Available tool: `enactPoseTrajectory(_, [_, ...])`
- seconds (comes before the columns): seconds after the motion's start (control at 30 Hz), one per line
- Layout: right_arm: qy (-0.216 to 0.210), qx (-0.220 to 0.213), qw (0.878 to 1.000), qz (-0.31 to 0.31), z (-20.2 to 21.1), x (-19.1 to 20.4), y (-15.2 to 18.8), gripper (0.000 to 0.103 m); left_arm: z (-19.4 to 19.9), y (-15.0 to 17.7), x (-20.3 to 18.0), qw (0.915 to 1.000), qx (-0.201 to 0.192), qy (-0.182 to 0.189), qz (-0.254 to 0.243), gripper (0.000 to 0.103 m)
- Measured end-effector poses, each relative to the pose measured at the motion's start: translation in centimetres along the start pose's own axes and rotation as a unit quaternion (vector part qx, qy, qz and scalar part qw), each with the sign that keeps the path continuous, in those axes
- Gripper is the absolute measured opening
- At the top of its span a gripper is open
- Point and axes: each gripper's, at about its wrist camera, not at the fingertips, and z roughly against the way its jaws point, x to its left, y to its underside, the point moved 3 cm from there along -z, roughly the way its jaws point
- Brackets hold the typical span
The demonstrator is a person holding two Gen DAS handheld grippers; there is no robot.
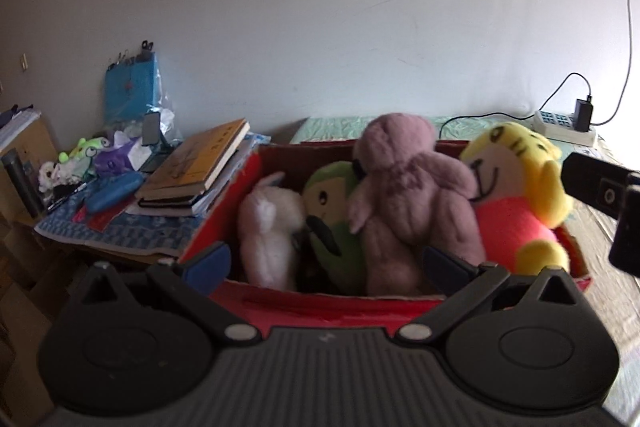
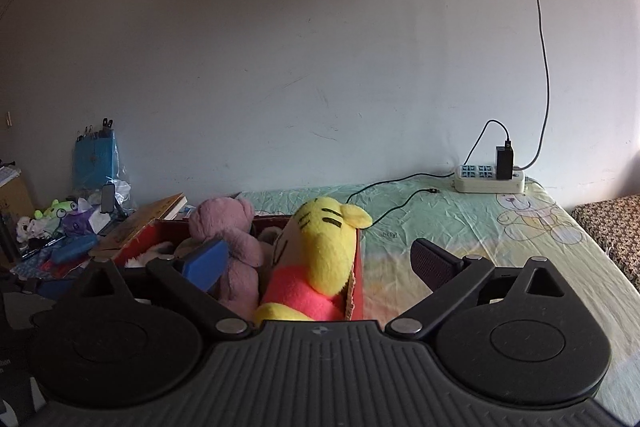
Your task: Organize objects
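Four plush toys sit packed in the red box ahead; both my jaws gape empty, so next likely the bench's strays.

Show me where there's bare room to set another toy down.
Bare sheet lies between the red box and the power strip, crossed only by a thin cable. Crowded: the box, packed with plush toys, and the book-piled side table.

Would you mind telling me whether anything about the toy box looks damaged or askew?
The red box has a ragged, torn top edge. The yellow plush leans out over its right end instead of sitting inside like the pink bear.
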Motion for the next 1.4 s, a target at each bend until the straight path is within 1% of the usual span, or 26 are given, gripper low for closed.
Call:
enactPoseTrajectory(0.13, [-0.005,-0.003,1.0,0.013,-1.4,1.1,0.2,0.099,-1.6,-0.2,1.0,0.9999,0.012,-0.001,0.007,0.103])
enactPoseTrajectory(0.43, [-0.017,-0.012,1.0,0.017,-3.9,1.5,-0.2,0.097,-3.3,-1.1,1.7,0.9998,0.001,-0.019,0.003,0.103])
enactPoseTrajectory(0.6, [-0.017,-0.015,0.999,0.025,-4.6,2.0,-0.2,0.097,-3.8,-1.4,1.4,0.9999,-0.003,-0.016,-0.003,0.103])
enactPoseTrajectory(0.9, [-0.037,-0.023,0.999,0.032,-6.4,2.7,-0.6,0.097,-4.9,-1.7,2.0,0.9997,-0.002,-0.021,0.008,0.103])
enactPoseTrajectory(1.03, [-0.048,-0.015,0.998,0.026,-7.2,2.6,-0.2,0.097,-5.3,-1.8,1.7,0.9997,0.001,-0.021,0.008,0.103])
enactPoseTrajectory(1.23, [-0.049,-0.013,0.998,0.025,-7.8,2.3,0.2,0.097,-5.8,-1.8,1.3,0.9995,-0.002,-0.033,0.005,0.103])
enactPoseTrajectory(1.4, [-0.042,-0.015,0.999,0.032,-8.0,1.8,0.4,0.097,-6.4,-1.7,1.1,0.9995,0.007,-0.028,0.01,0.103])
